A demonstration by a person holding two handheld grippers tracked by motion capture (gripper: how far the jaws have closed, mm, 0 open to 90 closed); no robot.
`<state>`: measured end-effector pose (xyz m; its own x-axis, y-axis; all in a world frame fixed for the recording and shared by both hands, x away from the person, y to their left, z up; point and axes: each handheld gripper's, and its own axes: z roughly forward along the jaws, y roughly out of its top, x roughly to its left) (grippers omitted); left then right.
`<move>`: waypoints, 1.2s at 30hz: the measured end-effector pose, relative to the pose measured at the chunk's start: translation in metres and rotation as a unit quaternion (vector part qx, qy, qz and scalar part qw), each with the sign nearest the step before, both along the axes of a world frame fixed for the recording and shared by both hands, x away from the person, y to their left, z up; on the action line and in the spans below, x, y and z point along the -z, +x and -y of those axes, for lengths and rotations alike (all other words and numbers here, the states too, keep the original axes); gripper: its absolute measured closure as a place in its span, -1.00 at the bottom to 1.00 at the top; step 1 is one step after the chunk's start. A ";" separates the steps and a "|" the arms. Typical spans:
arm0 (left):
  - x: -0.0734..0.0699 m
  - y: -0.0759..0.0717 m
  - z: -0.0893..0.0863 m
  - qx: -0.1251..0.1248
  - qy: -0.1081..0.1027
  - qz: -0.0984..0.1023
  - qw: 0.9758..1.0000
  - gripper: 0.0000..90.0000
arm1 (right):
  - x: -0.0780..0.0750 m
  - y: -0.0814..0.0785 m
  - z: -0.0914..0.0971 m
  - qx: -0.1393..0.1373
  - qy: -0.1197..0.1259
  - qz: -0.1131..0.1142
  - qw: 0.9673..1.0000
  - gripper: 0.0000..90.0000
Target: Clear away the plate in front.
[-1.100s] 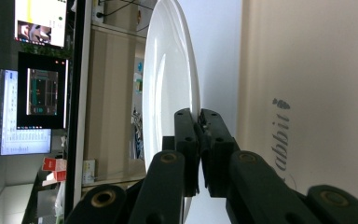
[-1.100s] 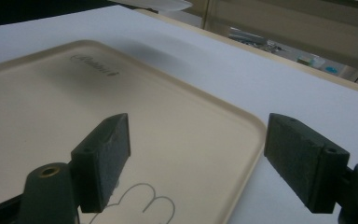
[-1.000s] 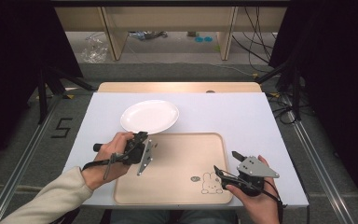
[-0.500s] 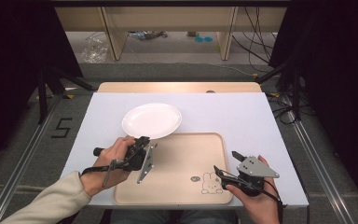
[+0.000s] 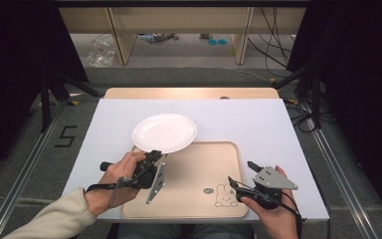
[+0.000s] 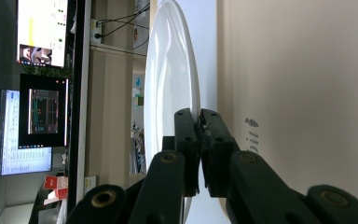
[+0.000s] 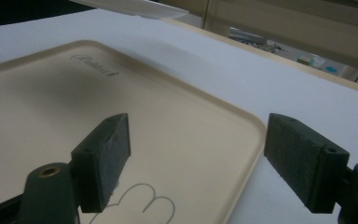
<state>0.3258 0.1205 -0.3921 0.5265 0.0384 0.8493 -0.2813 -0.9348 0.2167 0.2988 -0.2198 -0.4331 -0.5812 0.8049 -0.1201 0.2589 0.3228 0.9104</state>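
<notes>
The white-topped table [image 5: 258, 124] carries a beige tray [image 5: 199, 169] at the person's edge, a small rabbit drawing [image 5: 223, 195] printed near its front right corner. Over the tray's far left corner hangs the white plate [image 5: 164, 132], its near rim pinched by the left gripper [image 5: 155, 155]; the left gripper view shows the two black fingers [image 6: 186, 135] pressed together on the rim [image 6: 196, 119], one on each face. The plate looks lifted rather than resting, though how far off the surface it hangs cannot be told from above.

Compared with a second ago, the plate has slid rightward and slightly nearer: then it lay wholly on the white table beyond the tray, now its near edge overlaps the tray's rim. The left hand [image 5: 124, 172] has travelled with it. That suggests the plate is being carried onto the tray, and the carry is only partly done, since most of the plate is still outside the tray.

The right gripper [image 5: 243, 175] sits at the tray's front right corner, unmoved; its fingers [image 7: 103, 156] stand wide apart with nothing between them, looking across the tray's right rim [image 7: 242, 140].
</notes>
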 end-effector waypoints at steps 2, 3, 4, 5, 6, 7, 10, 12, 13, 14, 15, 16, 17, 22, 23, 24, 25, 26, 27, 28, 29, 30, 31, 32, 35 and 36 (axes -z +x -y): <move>0.000 -0.001 0.001 0.002 0.000 0.001 1.000 0.91 | 0.000 0.000 0.000 -0.003 -0.001 -0.003 1.000 -0.47; 0.000 -0.002 0.001 0.003 0.001 -0.001 1.000 0.91 | 0.000 0.000 0.000 -0.001 -0.001 -0.003 1.000 -0.47; 0.000 -0.003 0.001 0.003 0.002 -0.001 1.000 0.91 | -0.001 -0.001 0.000 0.000 -0.002 -0.004 1.000 -0.47; 0.001 -0.003 0.001 0.004 0.000 -0.002 1.000 0.91 | -0.001 -0.001 0.001 0.000 -0.004 -0.005 1.000 -0.47; 0.001 -0.004 0.001 0.004 0.001 -0.003 1.000 0.91 | 0.000 0.000 0.000 0.000 0.000 0.000 1.000 -0.47; 0.001 -0.005 0.002 0.005 0.002 -0.003 1.000 0.91 | 0.000 0.000 0.000 0.000 0.001 -0.003 1.000 -0.47; 0.001 -0.009 0.002 0.011 0.000 -0.002 1.000 0.91 | 0.000 0.000 0.000 0.000 0.001 0.000 1.000 -0.47; 0.001 -0.012 0.002 0.012 0.000 -0.005 1.000 0.92 | 0.000 0.000 0.000 -0.002 0.000 -0.003 1.000 -0.47; 0.001 -0.013 0.003 0.014 -0.001 -0.005 1.000 0.92 | 0.000 0.000 0.000 -0.001 0.001 -0.002 1.000 -0.47; 0.001 -0.015 0.003 0.016 0.002 -0.007 1.000 0.92 | 0.000 0.000 0.000 0.000 0.001 0.000 1.000 -0.47; 0.002 -0.017 0.004 0.019 0.000 -0.007 1.000 0.92 | 0.000 0.000 0.000 0.000 0.000 0.000 1.000 -0.47; 0.002 -0.018 0.004 0.021 0.000 -0.008 1.000 0.92 | 0.000 0.000 0.000 0.000 0.000 -0.001 1.000 -0.47; 0.002 -0.019 0.004 0.023 0.000 -0.008 1.000 0.92 | 0.000 0.000 0.000 0.000 0.001 0.000 1.000 -0.47; 0.003 -0.024 0.005 0.028 -0.001 -0.012 1.000 0.92 | 0.000 0.000 0.000 0.000 0.001 0.000 1.000 -0.47; 0.004 -0.025 0.006 0.028 0.000 -0.013 1.000 0.92 | 0.000 0.000 0.000 0.000 0.001 0.001 1.000 -0.47; 0.004 -0.026 0.006 0.029 0.000 -0.015 0.999 0.92 | 0.000 0.000 0.000 0.000 0.004 -0.006 1.000 -0.47; 0.004 -0.027 0.006 0.031 -0.001 -0.014 0.999 0.92 | 0.000 -0.001 0.000 0.001 0.004 -0.007 1.000 -0.47; 0.004 -0.027 0.006 0.030 0.002 -0.016 0.999 0.92 | 0.000 -0.001 0.000 0.001 0.004 -0.007 1.000 -0.47; 0.004 -0.028 0.006 0.032 -0.001 -0.015 0.999 0.92 | 0.000 -0.001 0.000 0.000 0.004 -0.007 1.000 -0.47; 0.004 -0.029 0.006 0.033 0.000 -0.016 0.999 0.92 | 0.000 -0.001 0.000 0.000 0.003 -0.009 1.000 -0.47; 0.004 -0.030 0.006 0.033 0.000 -0.016 0.999 0.92 | 0.000 -0.001 0.000 0.000 0.003 -0.008 1.000 -0.47; 0.004 -0.030 0.007 0.034 -0.001 -0.016 0.999 0.92 | 0.000 -0.001 0.000 0.000 0.003 -0.009 1.000 -0.47; 0.004 -0.032 0.007 0.036 0.000 -0.017 0.999 0.92 | 0.000 -0.001 0.000 0.000 0.003 -0.008 1.000 -0.47; 0.004 -0.033 0.007 0.036 -0.001 -0.017 0.999 0.92 | 0.000 -0.001 0.000 0.000 0.003 -0.008 1.000 -0.47; 0.005 -0.035 0.008 0.041 0.000 -0.019 0.999 0.92 | 0.000 -0.001 0.000 0.000 0.004 -0.006 1.000 -0.47; 0.005 -0.036 0.008 0.042 -0.002 -0.020 0.999 0.92 | 0.000 0.000 0.000 0.001 0.000 0.001 1.000 -0.47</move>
<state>0.2894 0.1122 -0.3970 0.5614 -0.0045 0.8276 -0.3497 -0.9076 0.2323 0.2990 -0.2199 -0.4333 -0.5790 0.8063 -0.1210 0.2577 0.3218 0.9111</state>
